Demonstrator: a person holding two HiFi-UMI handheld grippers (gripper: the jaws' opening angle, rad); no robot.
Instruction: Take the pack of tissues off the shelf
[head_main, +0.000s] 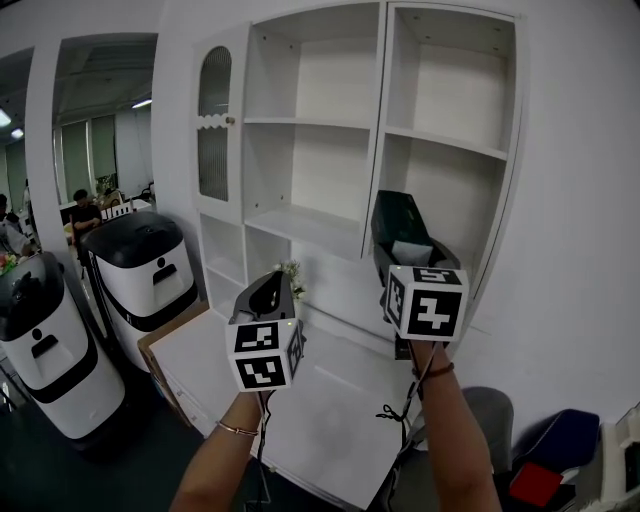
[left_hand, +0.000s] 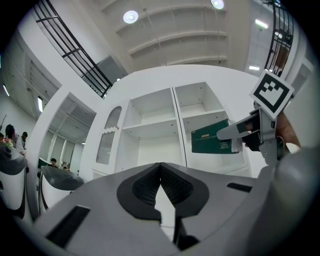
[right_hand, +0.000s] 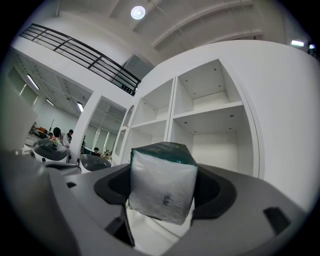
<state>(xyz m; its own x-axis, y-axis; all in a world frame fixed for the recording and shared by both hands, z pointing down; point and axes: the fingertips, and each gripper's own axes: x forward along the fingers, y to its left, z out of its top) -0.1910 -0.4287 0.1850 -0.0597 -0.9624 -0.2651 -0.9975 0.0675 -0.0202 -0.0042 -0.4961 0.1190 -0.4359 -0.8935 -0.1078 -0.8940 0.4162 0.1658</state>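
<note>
**Between the right tongs (head_main: 403, 240): dark green, plastic-wrapped rectangular tissue pack (right_hand: 162, 187), clear of the white open shelf unit (head_main: 320, 220)**

Nearest, the left tongs (left_hand: 160, 172) are closed and empty. Just beside, the right tongs stand wide, clamped on the tissue pack's near end. Its long axis runs ahead toward the shelf unit, not touching it.

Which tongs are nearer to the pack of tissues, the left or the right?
Right. The right tongs grip the pack of tissues; the left tongs, shut and empty, are apart at its left.
</note>
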